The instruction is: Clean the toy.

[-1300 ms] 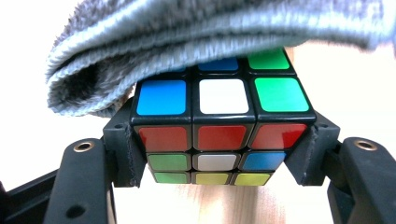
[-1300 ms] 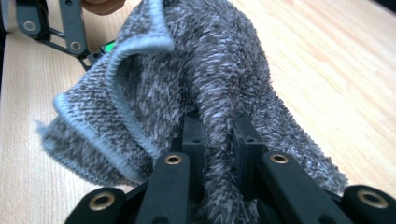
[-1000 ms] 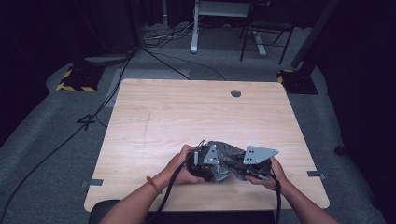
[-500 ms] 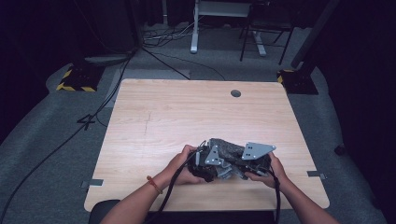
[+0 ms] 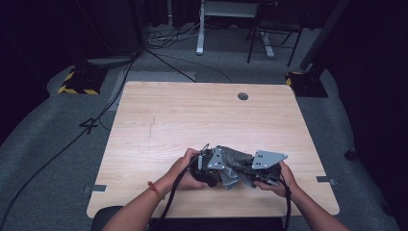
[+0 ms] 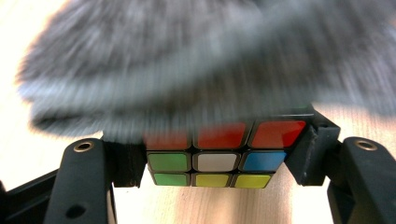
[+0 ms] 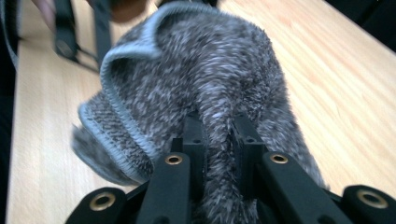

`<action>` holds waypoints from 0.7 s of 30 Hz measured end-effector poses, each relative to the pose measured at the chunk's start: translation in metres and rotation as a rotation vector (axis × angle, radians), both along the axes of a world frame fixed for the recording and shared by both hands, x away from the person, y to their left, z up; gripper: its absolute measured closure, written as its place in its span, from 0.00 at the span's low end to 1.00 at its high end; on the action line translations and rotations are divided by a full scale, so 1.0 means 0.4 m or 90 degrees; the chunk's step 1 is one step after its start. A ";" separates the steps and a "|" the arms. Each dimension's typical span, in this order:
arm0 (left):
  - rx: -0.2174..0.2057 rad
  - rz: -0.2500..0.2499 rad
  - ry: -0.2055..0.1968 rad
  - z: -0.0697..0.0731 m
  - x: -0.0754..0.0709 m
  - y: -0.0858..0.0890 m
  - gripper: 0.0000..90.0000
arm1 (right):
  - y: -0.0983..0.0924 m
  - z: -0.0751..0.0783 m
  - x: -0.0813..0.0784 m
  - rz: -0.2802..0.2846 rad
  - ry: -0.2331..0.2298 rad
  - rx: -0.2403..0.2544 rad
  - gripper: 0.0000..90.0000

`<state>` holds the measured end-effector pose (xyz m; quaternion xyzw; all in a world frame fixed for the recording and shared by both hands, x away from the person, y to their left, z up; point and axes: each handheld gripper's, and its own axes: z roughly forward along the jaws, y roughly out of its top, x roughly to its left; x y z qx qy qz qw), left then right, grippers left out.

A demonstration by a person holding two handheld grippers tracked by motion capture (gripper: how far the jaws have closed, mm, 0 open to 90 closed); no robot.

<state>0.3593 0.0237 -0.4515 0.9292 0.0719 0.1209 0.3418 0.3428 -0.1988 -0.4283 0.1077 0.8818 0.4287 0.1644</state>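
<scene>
grey cloth [image 6: 187, 60] half hides cube [image 6: 217, 161] clamped in left tongs [image 6: 215, 163]; right tongs [image 7: 218, 135] pinch cloth.

Bright table, dark surroundings; close cloth [image 6: 196, 60] blurred

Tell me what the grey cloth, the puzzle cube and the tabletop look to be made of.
Grey cloth: likely microfibre or terry, matt; fuzzy pile and a stitched hem.
Puzzle cube: probably hard plastic; black frame with glossy coloured tiles that catch light.
Tabletop: pale wood or wood-look laminate, smooth, with faint grain lines.
</scene>
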 end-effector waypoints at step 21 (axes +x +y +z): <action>-0.007 0.008 -0.016 0.011 -0.001 0.014 0.38 | -0.032 -0.026 0.035 -0.036 0.036 0.004 0.88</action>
